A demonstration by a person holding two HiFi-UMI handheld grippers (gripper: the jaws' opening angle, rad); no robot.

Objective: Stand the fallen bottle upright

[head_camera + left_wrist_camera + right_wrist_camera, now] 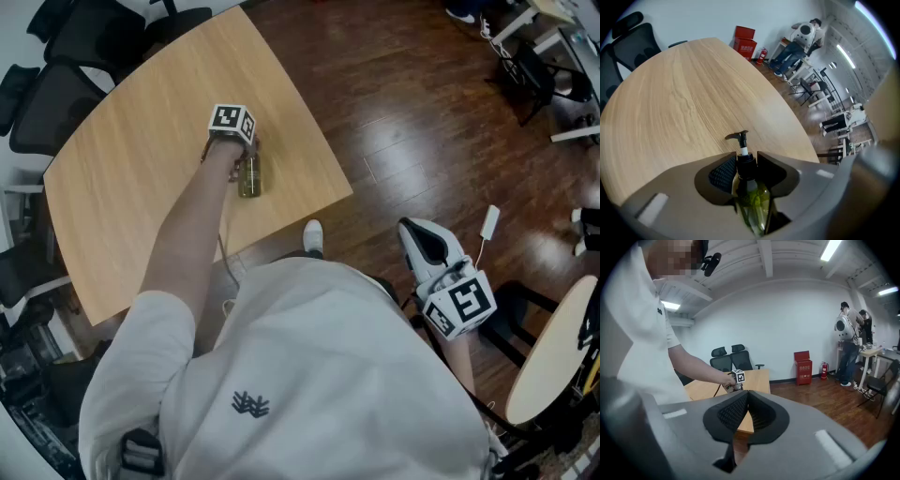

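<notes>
A clear bottle (249,177) of yellow-green liquid with a black pump top (740,137) lies on the light wooden table (141,169), near its right edge. My left gripper (245,154) comes down steeply on it. In the left gripper view the left gripper (746,161) has its pads pressed on either side of the bottle's black collar (745,165), shut on it. My right gripper (412,232) hangs off the table over the dark wood floor, at my right side. In the right gripper view the right gripper (745,405) is shut with nothing in it.
Black office chairs (66,56) stand at the table's far left. A round light table (555,354) and a chair frame are at the right. A red box (745,39) and standing people (848,333) are by the far wall. The person's shoe (313,236) shows below the table's edge.
</notes>
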